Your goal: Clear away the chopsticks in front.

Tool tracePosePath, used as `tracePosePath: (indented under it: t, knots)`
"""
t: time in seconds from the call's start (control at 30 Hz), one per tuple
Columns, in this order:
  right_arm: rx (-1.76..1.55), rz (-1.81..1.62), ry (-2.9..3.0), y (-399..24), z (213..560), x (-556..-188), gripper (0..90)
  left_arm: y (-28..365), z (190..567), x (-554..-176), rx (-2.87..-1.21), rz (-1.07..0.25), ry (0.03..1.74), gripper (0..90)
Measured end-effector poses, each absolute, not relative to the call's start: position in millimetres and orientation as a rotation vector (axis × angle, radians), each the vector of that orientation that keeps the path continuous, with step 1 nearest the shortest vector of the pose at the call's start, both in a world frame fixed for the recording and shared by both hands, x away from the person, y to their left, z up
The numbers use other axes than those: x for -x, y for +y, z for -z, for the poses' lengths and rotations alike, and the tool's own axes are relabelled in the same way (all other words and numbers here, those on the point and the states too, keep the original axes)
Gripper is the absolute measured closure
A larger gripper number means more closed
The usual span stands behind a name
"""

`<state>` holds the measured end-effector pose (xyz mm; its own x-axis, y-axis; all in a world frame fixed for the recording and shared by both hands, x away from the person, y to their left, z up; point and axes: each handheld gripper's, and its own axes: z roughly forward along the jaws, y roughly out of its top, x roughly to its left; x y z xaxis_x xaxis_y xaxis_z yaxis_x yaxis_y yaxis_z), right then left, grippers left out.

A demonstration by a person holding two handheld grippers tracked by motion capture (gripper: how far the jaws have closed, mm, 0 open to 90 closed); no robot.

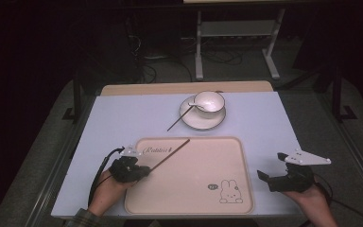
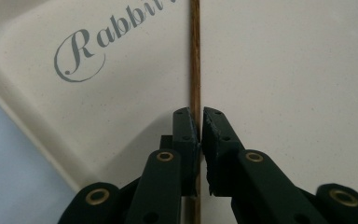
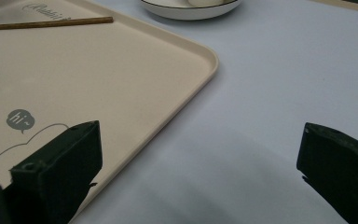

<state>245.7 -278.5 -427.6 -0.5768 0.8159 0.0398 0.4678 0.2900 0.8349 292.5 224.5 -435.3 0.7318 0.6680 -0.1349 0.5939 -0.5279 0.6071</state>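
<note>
Chopstick [image 2: 195, 56] lies diagonally over tray [image 1: 227, 156], near-left end pinched in left gripper [image 1: 144, 171] jaws. Right gripper [image 1: 269, 176] idles wide open, empty. Lower it flat, then release.

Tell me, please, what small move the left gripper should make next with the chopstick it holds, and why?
Probably lower it and open the jaws. The left gripper is shut on the chopstick, which already stretches across the tray. The second chopstick lies by the saucer, still to fetch.
</note>
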Motion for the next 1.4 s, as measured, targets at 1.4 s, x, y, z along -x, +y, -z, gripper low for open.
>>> tracePosePath:
  t: [1.4]
  knots:
    - [-1.154, -1.198, 2.168, -280, 429, -246, 0.0, 118, 439, -397, -2.311, -0.074, 0.766, 89.5]
